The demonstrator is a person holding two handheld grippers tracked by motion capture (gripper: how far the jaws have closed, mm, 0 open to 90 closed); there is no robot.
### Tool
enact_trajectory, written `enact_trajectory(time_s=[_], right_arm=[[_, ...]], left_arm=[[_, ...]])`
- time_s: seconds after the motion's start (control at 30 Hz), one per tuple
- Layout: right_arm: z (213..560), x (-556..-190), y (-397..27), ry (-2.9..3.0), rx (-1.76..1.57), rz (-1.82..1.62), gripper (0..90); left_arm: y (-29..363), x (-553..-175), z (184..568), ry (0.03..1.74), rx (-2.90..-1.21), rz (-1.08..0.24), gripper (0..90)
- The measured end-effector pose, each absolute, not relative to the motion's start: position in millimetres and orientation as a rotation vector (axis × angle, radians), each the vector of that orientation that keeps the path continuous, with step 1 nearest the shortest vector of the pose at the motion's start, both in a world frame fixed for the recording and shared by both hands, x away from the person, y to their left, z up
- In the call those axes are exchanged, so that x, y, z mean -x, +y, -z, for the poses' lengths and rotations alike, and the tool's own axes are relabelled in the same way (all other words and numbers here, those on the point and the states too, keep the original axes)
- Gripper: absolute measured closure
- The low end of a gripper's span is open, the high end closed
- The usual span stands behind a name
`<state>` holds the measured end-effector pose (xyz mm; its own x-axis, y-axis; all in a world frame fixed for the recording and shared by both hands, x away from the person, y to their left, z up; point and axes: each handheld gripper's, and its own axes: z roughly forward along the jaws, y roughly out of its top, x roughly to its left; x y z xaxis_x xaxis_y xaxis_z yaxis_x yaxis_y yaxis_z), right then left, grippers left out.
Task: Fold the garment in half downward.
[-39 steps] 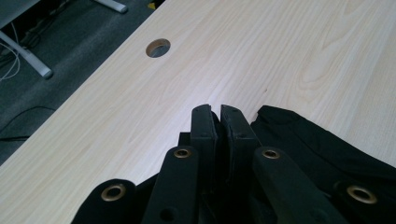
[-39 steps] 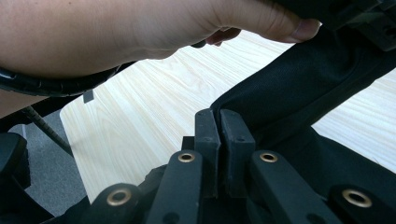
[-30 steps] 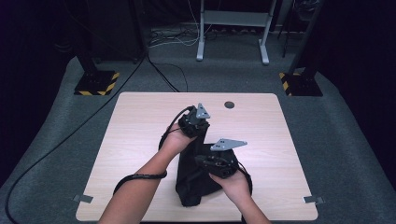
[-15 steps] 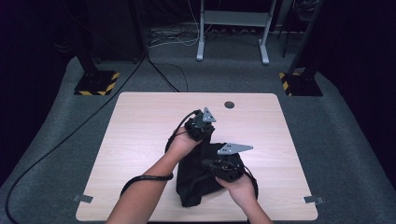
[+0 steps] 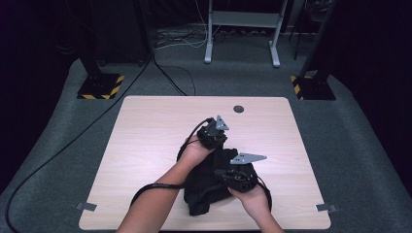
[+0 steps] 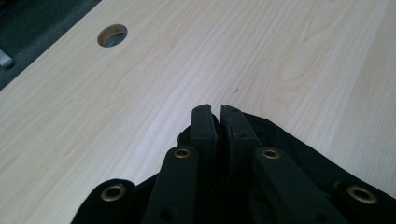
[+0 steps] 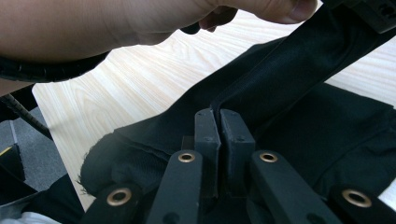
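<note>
Light wooden table (image 5: 145,145), seen whole from the high view, with a round cable hole (image 5: 238,108) near its far edge; the same hole (image 6: 112,35) in the left gripper view.

Black garment (image 5: 209,182), bunched on the near half of the table between the two hands; kind of garment hard to make out, folds lost in the dark cloth. Near edge draped toward the table's front, far edge lifted.

Left gripper (image 5: 216,141), partly covered by the hand, jaws pressed together on a fold of the black garment (image 6: 280,140) just above the wood.

Right gripper (image 5: 232,172), jaws clamped on a taut seam of the garment (image 7: 280,60), cloth stretched from it toward the other hand (image 7: 140,18), cut off at the frame top.

Grey plates (image 5: 248,158) on top of both grippers.
</note>
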<state>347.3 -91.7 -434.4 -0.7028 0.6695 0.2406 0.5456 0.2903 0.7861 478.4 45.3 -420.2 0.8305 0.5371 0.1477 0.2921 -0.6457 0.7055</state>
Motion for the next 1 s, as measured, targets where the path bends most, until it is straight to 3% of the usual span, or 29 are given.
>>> enact_trajectory(time_s=[1.0], right_arm=[[459, -338, -104, 2.43, -1.208, -1.301, 86.6]], left_arm=[[16, -477, 451, 0.57, -2.345, -0.384, 83.7]])
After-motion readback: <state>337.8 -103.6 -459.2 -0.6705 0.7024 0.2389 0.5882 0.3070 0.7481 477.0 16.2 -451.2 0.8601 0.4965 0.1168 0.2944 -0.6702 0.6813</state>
